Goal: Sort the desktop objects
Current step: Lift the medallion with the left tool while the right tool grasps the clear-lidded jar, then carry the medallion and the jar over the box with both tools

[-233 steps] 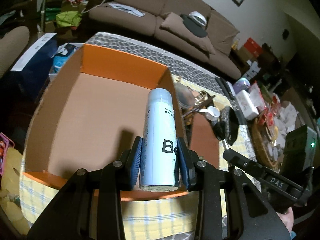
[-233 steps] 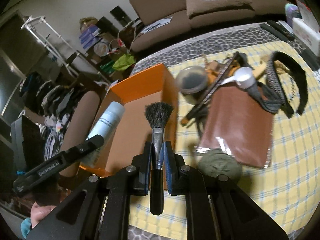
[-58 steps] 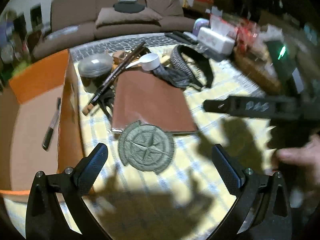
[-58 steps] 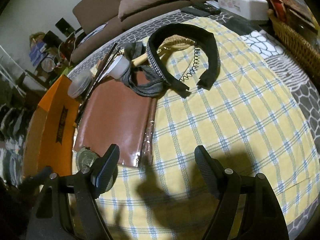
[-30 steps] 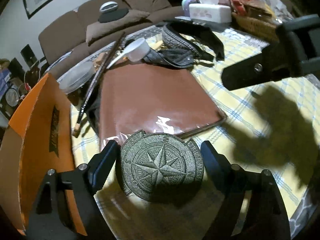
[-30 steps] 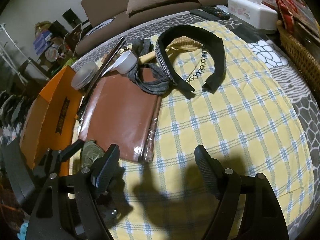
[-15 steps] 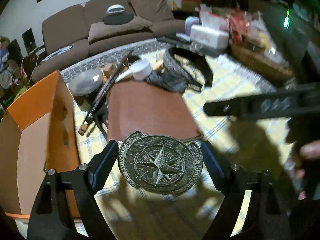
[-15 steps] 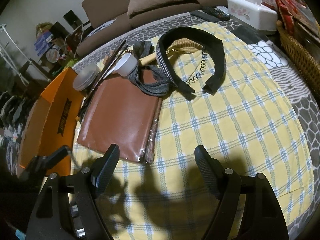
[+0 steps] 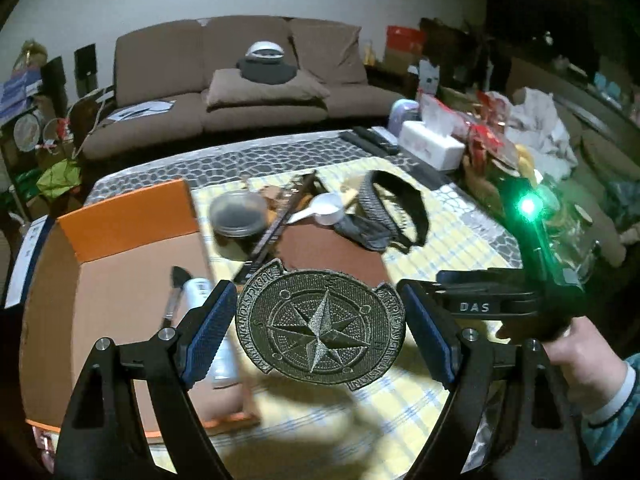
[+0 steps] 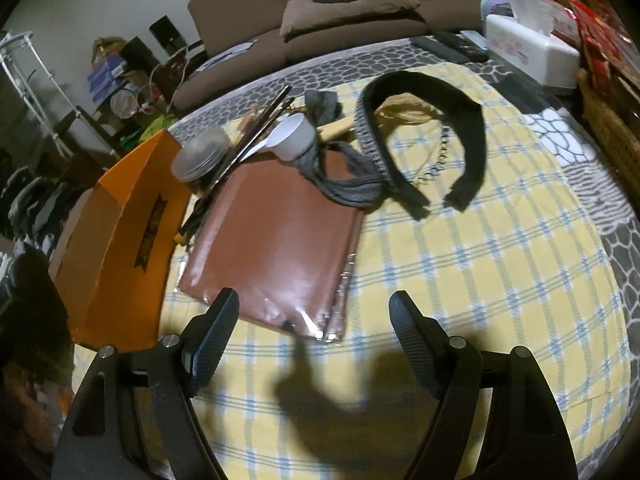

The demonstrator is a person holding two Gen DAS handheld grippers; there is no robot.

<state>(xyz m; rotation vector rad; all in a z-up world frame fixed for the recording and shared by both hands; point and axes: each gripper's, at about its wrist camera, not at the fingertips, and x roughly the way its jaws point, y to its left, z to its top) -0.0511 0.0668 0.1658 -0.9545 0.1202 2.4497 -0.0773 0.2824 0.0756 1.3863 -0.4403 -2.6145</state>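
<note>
A round green embroidered compass patch (image 9: 320,328) hangs in the air, clamped edge to edge by my left gripper (image 9: 320,320) above the yellow plaid cloth. To its left lies the open orange box (image 9: 128,220), with a white spray can (image 9: 200,292) and a black brush (image 9: 176,292) inside. My right gripper (image 10: 314,344) stands open over the plaid cloth (image 10: 460,280), nothing between its fingers, just in front of the brown pouch (image 10: 276,248). The orange box (image 10: 120,220) sits to its left.
Behind the pouch lie a black headband (image 10: 472,136), a grey cloth (image 10: 352,188), a white scoop (image 10: 294,138), a lidded round container (image 10: 200,156) and dark sticks (image 10: 256,132). A tissue box (image 10: 532,52) and wicker basket (image 10: 612,128) stand at the right.
My left gripper has lifted the compass patch off the cloth and swung it up toward the orange box. The right gripper has stayed where it was, open.
</note>
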